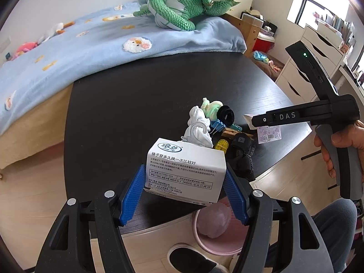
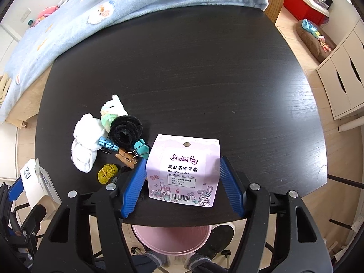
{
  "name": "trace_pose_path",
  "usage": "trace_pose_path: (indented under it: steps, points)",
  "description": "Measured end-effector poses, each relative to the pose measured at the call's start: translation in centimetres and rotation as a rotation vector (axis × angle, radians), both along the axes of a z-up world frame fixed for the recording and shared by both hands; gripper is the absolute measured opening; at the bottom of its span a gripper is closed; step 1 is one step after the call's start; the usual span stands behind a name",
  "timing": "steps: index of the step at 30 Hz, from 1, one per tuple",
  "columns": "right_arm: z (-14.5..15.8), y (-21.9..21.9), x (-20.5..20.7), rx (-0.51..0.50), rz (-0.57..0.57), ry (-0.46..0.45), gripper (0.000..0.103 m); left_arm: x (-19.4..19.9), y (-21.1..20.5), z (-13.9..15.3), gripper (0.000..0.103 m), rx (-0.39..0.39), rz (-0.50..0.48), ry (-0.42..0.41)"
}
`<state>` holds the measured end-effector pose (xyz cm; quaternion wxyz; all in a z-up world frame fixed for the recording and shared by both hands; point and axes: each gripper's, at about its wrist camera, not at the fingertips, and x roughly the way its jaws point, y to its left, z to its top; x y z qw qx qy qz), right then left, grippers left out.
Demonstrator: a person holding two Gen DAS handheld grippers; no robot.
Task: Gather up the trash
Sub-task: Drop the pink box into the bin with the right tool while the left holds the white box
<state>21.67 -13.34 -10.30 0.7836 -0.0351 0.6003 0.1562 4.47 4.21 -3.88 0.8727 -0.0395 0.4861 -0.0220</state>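
My left gripper [image 1: 184, 186] is shut on a white sock box [image 1: 185, 169] with blue print, held above the near edge of the black table [image 1: 141, 95]. The box also shows at the left of the right wrist view [image 2: 34, 179]. My right gripper [image 2: 182, 182] is shut on a pink pencil-cap package [image 2: 183, 170], just over the table's near edge. A pink bin [image 2: 173, 241] with a bag liner stands on the floor below the table edge; it also shows in the left wrist view [image 1: 216, 229].
A pile lies on the table: white socks [image 2: 87, 141], a black hair scrunchie [image 2: 126, 130], a green plush toy [image 2: 109, 111], blue binder clips [image 2: 109, 145], a wooden clothespin [image 2: 126, 157], a yellow round thing [image 2: 107, 173]. A bed with a blue blanket [image 1: 68, 50] lies behind; white drawers [image 2: 343, 77] stand right.
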Motion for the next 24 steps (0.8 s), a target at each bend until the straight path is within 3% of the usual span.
trace_pose_path:
  steps: [14,24]
  points:
    - [6.4,-3.0,-7.2,0.119,0.179,-0.156,0.065,-2.8,-2.4,2.1,0.065,0.031,-0.014,-0.059]
    - [7.3,-3.9,-13.4,0.147,0.293,-0.216,0.065,-5.4,-4.2,3.3,0.065,0.005,-0.028,-0.103]
